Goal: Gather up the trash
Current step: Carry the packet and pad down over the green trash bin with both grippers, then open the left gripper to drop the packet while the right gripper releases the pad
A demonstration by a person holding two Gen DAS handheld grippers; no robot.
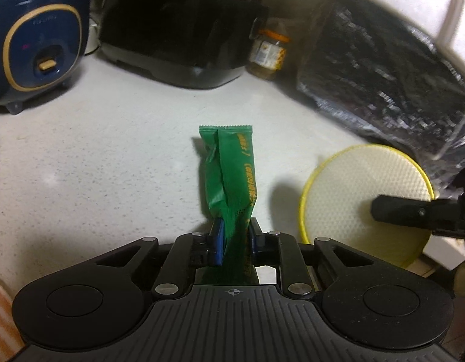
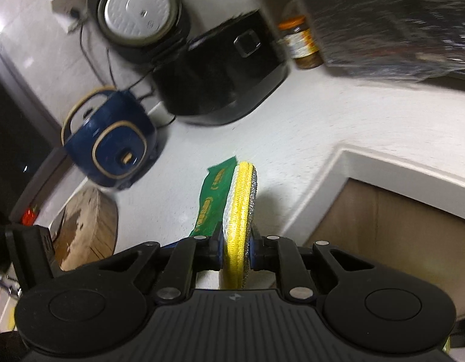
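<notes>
My left gripper is shut on a green snack wrapper and holds it upright above the white counter. The wrapper also shows in the right wrist view, just left of the pad. My right gripper is shut on a round yellow-rimmed scouring pad, held on edge, silver side to the right. The pad shows face-on in the left wrist view, with the right gripper's finger across it.
A blue rice cooker, a black cooker with its lid up, an orange-lidded jar and a dark wrapped block line the back. A round wooden board lies at left. The counter edge drops to a brown box.
</notes>
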